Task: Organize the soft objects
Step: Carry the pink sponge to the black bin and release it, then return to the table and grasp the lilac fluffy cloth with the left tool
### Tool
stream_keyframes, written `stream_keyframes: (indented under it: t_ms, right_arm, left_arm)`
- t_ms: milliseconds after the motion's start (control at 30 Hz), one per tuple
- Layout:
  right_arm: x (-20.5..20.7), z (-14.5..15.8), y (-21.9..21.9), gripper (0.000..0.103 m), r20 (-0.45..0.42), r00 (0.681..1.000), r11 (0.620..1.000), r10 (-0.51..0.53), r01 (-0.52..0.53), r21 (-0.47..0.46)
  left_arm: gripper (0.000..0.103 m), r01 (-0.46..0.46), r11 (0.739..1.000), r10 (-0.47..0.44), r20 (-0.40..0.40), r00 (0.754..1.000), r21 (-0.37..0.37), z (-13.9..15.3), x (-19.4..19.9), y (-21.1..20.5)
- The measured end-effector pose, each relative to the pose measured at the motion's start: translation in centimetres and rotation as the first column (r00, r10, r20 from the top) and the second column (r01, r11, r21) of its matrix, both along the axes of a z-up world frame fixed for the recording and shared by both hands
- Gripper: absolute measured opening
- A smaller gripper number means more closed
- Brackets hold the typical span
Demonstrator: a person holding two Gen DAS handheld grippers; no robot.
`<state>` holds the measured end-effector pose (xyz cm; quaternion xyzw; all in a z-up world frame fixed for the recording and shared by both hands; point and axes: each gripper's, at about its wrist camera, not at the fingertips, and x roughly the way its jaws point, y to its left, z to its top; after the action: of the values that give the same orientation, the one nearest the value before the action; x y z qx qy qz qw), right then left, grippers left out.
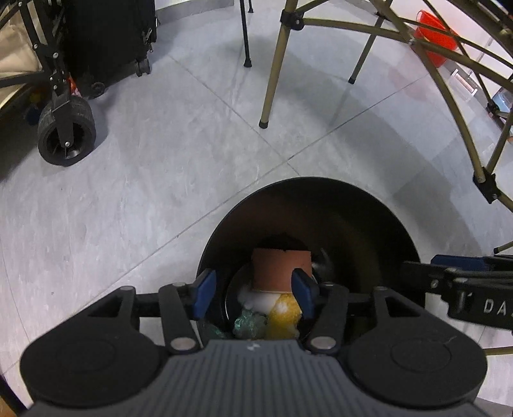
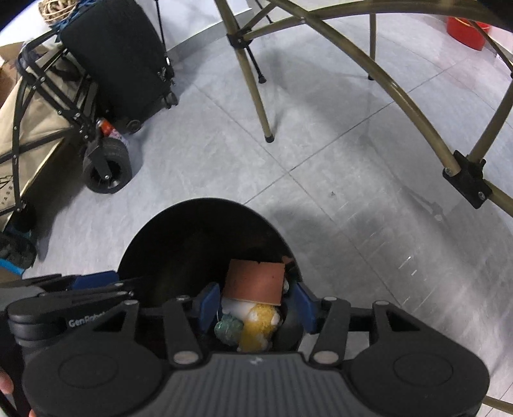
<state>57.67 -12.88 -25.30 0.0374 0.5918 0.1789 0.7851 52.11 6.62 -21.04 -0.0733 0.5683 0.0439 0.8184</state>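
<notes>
Here, tongs [image 1: 253, 293] inside bin rim [image 1: 307, 183].

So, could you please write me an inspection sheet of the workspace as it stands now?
Surface: grey tiled floor.
Job's things: black bin holding a brown block, white piece, yellow sponge and green scrubber.
Clutter: nothing seen.
Grippers: left gripper and right gripper both open over the bin, holding nothing.
Cables: nothing seen.
Surroundings: black suitcase, cart wheel, folding frame, red bucket.
</notes>
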Motion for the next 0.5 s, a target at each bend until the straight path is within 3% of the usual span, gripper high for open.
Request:
stream_keyframes:
  t_ms: [100,333,500]
  right_arm:
    - [-0.3,0.6,0.1,0.053,0.015,1.000,1.000,0.019,-0.019,-0.001]
    - [-0.8,1.1,0.1,0.054,0.026,0.999,0.999,0.036,-0.036,-0.002]
    - [-1.3,2.6,0.1,0.054,0.099,0.992,0.997,0.076,-0.073,-0.038]
  left_arm:
    - [0.061,0.012,1.000,-0.012,0.016,1.000,0.003,0.5,-0.3,-0.3]
    - [0.061,0.024,1.000,-0.024,0.004,1.000,0.020,0.5,-0.5,-0.7]
    - [0.061,0.063,0.997,-0.065,0.052,0.997,0.031,1.9,-0.6,-1.5]
